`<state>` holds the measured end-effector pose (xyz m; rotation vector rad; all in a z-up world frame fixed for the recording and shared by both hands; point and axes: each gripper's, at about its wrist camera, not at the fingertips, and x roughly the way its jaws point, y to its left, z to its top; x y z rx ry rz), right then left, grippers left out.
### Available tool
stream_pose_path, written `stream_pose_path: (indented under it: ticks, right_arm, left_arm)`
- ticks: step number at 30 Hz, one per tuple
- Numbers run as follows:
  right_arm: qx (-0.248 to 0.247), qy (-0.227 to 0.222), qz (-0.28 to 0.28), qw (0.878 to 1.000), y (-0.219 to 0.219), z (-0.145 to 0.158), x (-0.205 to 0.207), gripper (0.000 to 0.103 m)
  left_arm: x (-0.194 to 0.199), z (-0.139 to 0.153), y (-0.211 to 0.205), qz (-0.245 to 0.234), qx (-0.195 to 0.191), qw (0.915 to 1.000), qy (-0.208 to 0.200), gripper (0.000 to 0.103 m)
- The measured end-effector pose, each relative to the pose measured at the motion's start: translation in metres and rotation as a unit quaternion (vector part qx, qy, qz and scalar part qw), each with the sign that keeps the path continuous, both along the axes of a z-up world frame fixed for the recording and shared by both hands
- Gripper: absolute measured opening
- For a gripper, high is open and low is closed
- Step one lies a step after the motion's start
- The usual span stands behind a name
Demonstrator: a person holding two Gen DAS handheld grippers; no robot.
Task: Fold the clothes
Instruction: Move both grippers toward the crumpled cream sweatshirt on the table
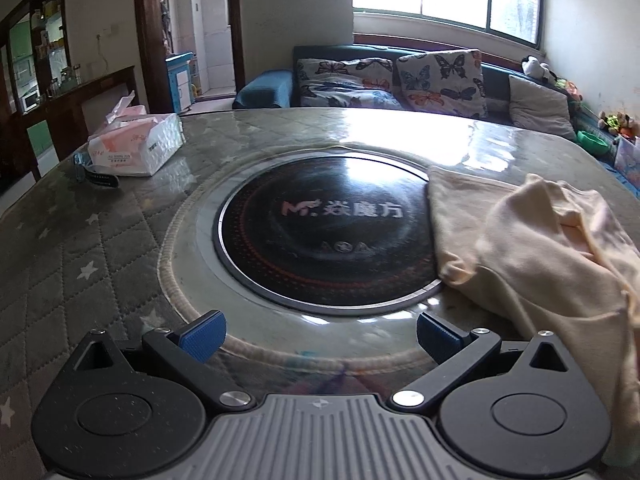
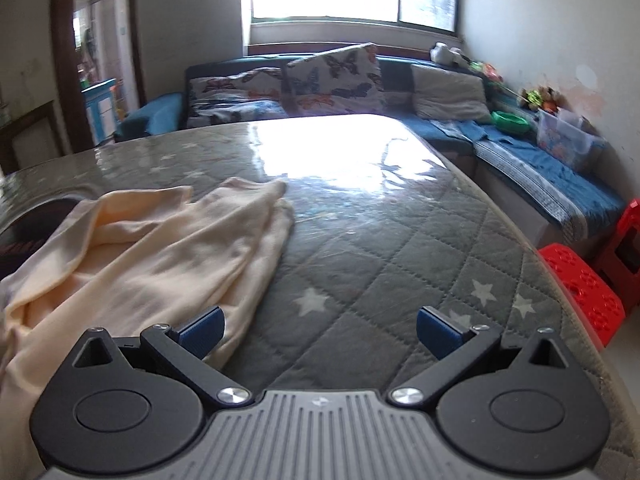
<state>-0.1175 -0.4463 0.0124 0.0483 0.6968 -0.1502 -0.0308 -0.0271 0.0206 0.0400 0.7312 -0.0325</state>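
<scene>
A soft, light cream garment is lying rumpled at centre-left on the tabletop; left gripper and right gripper are hovering wide open, empty; grip a hem edge

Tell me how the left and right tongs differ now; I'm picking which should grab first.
The left tongs hang over the dark round hotplate, with the cream garment off to their right; the right tongs hang over the quilted table cover, one finger at the garment's edge. Both are open, holding nothing.
</scene>
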Motion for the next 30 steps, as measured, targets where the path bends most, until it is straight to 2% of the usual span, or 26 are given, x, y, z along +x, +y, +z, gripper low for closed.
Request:
stream_pose_path:
  ticks: [5,13,30]
  right_arm:
    - [-0.013,0.004,0.038,0.999,0.016,0.004,-0.018,0.103]
    - [0.009,0.006,0.068,0.998,0.033,0.008,-0.045,0.103]
    - [0.029,-0.005,0.079,0.996,0.047,0.011,-0.080,0.103]
  left_arm:
    - [-0.012,0.004,-0.013,-0.017,-0.001,0.9998,0.005,0.103]
    - [-0.028,0.007,-0.030,-0.034,0.000,0.9994,0.010,0.103]
    - [-0.059,0.012,-0.050,-0.056,0.000,0.9983,0.016,0.103]
